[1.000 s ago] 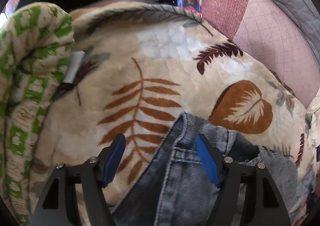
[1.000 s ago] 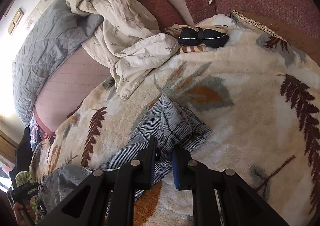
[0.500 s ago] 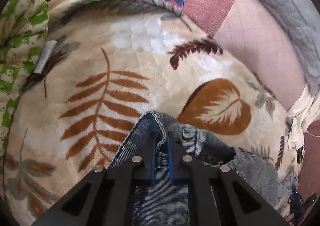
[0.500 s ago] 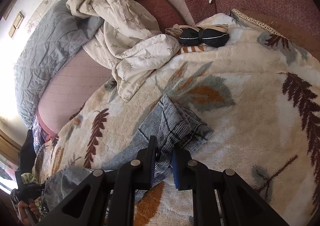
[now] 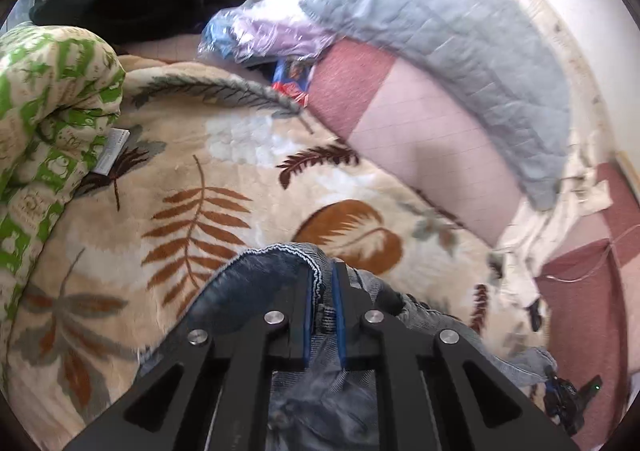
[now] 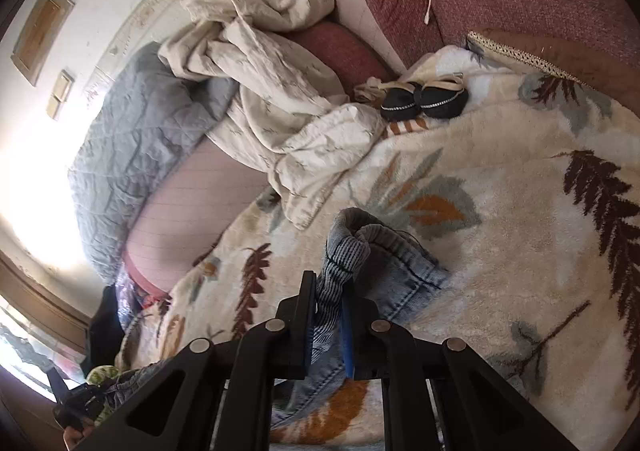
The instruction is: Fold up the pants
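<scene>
The blue-grey denim pants (image 5: 264, 275) lie on a cream leaf-print blanket (image 5: 192, 179). My left gripper (image 5: 322, 279) is shut on the waistband edge of the pants and holds it lifted off the blanket. In the right wrist view my right gripper (image 6: 330, 287) is shut on the leg-end hem of the pants (image 6: 376, 251), which bunches up above the blanket (image 6: 500, 211). The stretch of pants between the two grippers is mostly hidden behind the gripper bodies.
A green-patterned quilt (image 5: 44, 123) is at the left and black clothing (image 5: 132, 3) at the back. A grey quilted cover (image 5: 460, 35) and pink sofa back (image 5: 420, 147) lie behind. A crumpled cream sheet (image 6: 280, 99) and a black bra (image 6: 420, 101) lie beyond the pants.
My left gripper closed on the waistband and has lifted it, with the view tilting up. My right gripper has stayed shut on the hem and raised it a little.
</scene>
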`<state>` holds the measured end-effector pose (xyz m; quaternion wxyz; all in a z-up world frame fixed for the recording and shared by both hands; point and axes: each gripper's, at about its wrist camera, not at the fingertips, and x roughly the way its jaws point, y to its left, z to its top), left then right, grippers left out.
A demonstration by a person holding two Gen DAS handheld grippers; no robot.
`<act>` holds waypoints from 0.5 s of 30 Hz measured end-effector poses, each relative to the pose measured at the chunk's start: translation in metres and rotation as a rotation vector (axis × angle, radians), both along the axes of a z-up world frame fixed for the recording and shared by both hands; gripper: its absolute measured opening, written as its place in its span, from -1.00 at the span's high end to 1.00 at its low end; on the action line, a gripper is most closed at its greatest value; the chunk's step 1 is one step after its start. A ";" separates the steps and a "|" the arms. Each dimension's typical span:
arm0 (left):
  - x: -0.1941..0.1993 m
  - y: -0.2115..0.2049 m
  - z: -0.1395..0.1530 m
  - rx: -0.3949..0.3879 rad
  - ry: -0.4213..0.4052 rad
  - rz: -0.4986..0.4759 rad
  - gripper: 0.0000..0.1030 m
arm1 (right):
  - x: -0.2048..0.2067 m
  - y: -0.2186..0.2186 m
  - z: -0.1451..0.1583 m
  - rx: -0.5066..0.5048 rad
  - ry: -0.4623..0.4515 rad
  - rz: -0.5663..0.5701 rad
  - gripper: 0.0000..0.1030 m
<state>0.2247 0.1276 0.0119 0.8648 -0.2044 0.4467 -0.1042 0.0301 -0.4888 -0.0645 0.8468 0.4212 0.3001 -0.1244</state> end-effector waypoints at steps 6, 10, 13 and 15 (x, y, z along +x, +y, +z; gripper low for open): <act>-0.045 0.018 0.020 -0.075 -0.048 0.002 0.82 | -0.026 -0.005 0.016 0.050 -0.064 -0.009 0.77; -0.080 0.037 0.026 -0.110 -0.076 0.007 0.82 | -0.060 -0.014 0.024 0.083 -0.098 -0.028 0.77; -0.108 0.049 0.021 -0.125 -0.076 0.000 0.82 | -0.076 -0.018 0.025 0.098 -0.108 -0.038 0.78; -0.129 0.056 0.012 -0.118 -0.064 -0.003 0.82 | -0.091 -0.020 0.024 0.107 -0.112 -0.044 0.77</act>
